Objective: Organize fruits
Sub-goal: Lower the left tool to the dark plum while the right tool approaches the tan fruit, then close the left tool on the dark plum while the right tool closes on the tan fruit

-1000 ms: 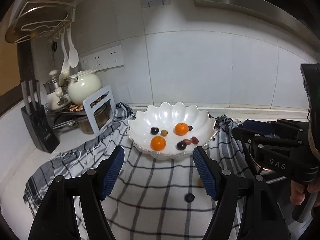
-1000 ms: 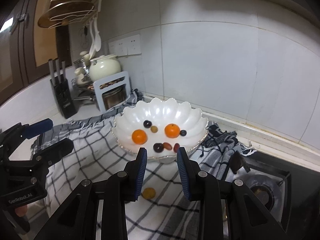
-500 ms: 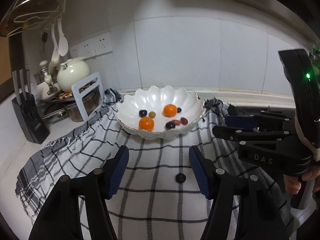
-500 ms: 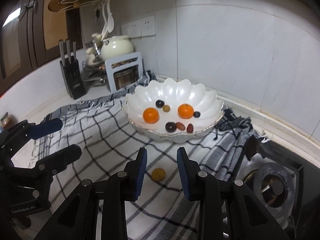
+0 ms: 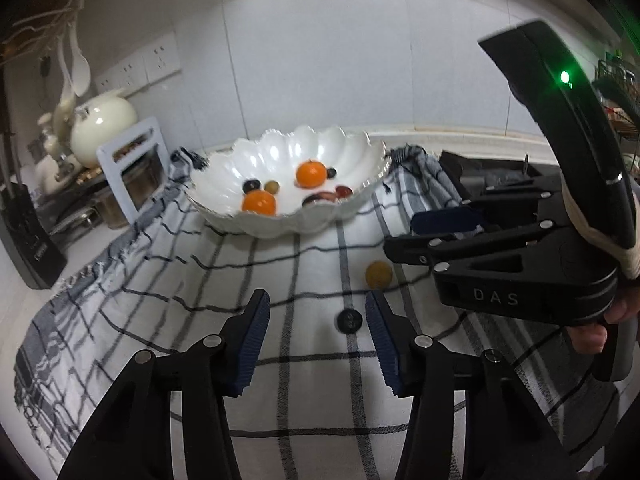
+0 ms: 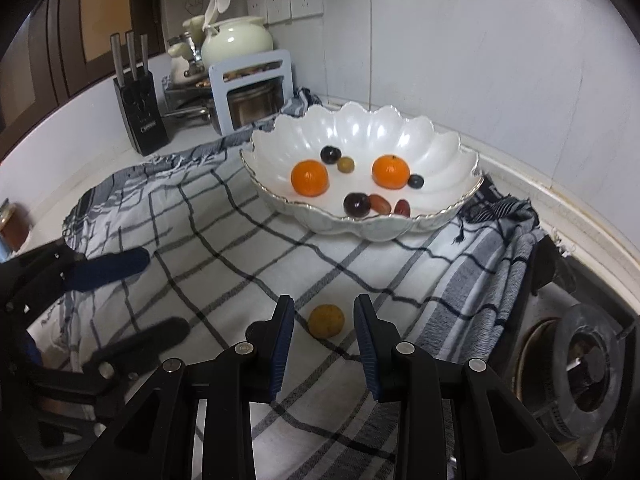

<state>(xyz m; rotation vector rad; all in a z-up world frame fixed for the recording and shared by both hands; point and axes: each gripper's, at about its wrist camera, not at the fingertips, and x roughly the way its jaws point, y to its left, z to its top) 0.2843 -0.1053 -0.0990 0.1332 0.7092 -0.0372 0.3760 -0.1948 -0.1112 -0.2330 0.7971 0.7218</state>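
A white scalloped bowl [image 6: 360, 124] [image 5: 288, 152] on the checked cloth holds two oranges [image 6: 310, 178] and several small dark and reddish fruits. A small yellow fruit [image 6: 326, 321] [image 5: 379, 275] lies on the cloth between the fingertips of my right gripper [image 6: 324, 332] [image 5: 404, 236], whose narrow jaws leave a gap on both sides of it. A small dark round fruit [image 5: 350, 321] lies between the jaws of my left gripper [image 5: 318, 340] [image 6: 168, 292], close to the right pad but untouched. The left jaws are closing.
The checked cloth [image 6: 200, 220] covers the counter. A knife block [image 6: 140, 120], a cream teapot [image 6: 238, 40] and a rack with a pot stand at the back left. A stove burner [image 6: 592, 364] sits at the right edge, the tiled wall behind.
Both grippers have come down toward the cloth. The left jaws have narrowed around the dark fruit. The yellow fruit now lies between the right fingertips.
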